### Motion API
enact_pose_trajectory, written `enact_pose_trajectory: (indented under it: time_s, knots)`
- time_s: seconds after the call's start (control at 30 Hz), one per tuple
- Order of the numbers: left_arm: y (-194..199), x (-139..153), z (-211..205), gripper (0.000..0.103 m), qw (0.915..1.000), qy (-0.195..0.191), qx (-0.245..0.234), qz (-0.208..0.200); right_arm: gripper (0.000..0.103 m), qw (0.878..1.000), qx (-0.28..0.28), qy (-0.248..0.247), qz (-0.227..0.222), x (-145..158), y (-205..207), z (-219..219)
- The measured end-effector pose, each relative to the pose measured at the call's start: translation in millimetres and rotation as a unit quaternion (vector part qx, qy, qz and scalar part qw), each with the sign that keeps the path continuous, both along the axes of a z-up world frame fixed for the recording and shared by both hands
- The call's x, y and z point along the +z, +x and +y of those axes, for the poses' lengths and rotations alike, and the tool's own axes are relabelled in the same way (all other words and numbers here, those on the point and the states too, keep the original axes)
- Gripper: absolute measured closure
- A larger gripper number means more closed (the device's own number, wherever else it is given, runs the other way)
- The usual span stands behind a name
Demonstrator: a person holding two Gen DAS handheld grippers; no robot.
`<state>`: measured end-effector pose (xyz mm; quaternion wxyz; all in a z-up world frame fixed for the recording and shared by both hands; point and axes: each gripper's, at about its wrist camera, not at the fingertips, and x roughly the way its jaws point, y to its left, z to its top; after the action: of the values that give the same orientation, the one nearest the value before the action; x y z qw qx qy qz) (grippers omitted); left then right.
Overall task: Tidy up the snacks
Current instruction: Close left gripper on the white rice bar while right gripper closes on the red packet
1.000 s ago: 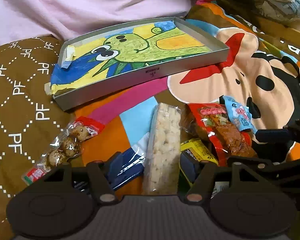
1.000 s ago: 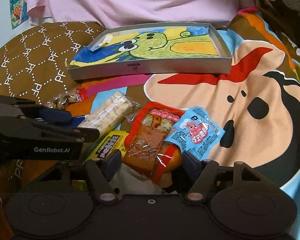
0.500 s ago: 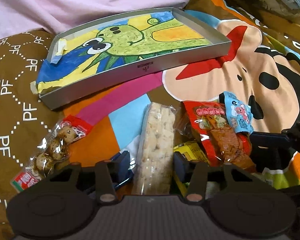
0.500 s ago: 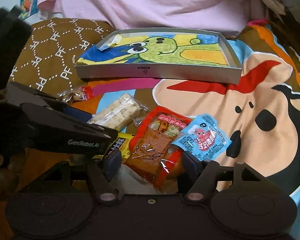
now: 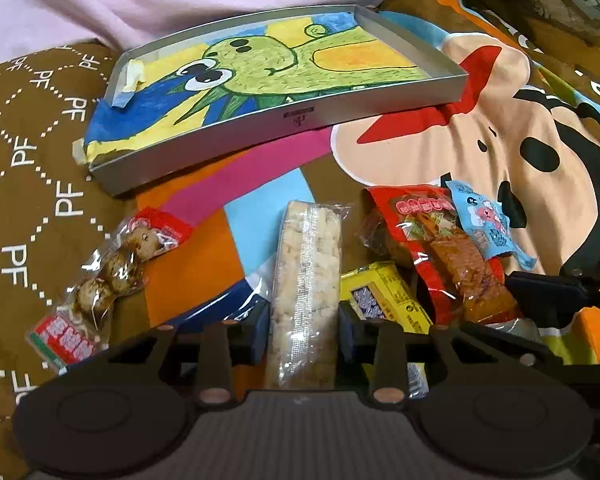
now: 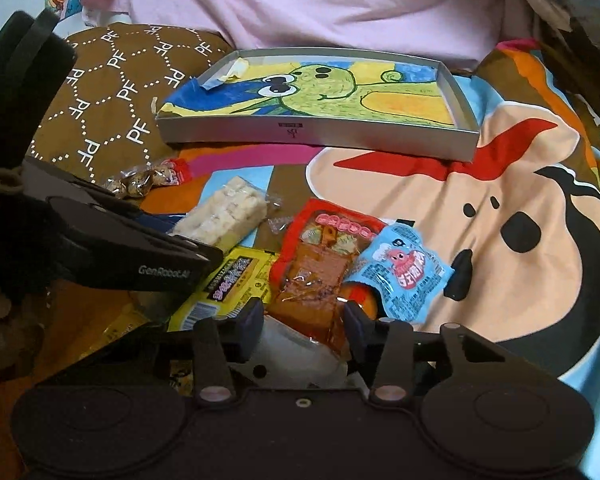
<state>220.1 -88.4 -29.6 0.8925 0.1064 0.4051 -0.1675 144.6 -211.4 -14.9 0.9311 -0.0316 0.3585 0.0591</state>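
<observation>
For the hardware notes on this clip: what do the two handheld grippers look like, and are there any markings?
Both are matte black plastic. Each has two round discs at the base, angled link arms with small copper-coloured pivot pins, and dark blue finger pads. The left gripper and right gripper look alike. Seen from the right wrist view, the left gripper's side bears white "GenRobot.AI" lettering. No cables or sleeves are visible.

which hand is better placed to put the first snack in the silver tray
Left, probably. Its tool has just closed squarely on the pale rice bar in clear wrap, pointing towards the silver tray with the green cartoon drawing. The right tool has only closed to the red-orange packet's end.
</observation>
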Motion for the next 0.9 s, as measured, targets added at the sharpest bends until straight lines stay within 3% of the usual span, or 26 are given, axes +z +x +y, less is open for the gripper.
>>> enact_pose_trajectory:
  time_s: [0.1,0.23,0.4,0.57,0.73,0.9]
  knots:
    - [1,-1,0,0.064,1.0000,0.003,0.003,0.003,0.054,1.000,-0.001,0.008,-0.005,0,0,-2]
    - [5,-2,-1,0.063,0.9999,0.007,0.005,0.005,0.039,1.000,-0.011,0.029,-0.006,-3,7,-5]
    - [9,-3,-3,0.063,0.9999,0.006,0.007,0.005,0.031,0.999,-0.018,0.041,-0.009,-9,14,-6]
    - [3,-4,-1,0.066,0.9999,0.004,0.007,0.010,0.037,0.999,-0.016,0.036,-0.005,-8,11,-5]
    - [-5,-2,4,0.067,0.9996,0.004,0.014,0.026,0.052,0.999,-0.006,0.036,0.010,-4,6,-4]
    - [-7,-3,10,0.067,0.9992,0.003,0.026,0.030,0.043,0.999,-0.002,0.037,-0.024,4,8,-2]
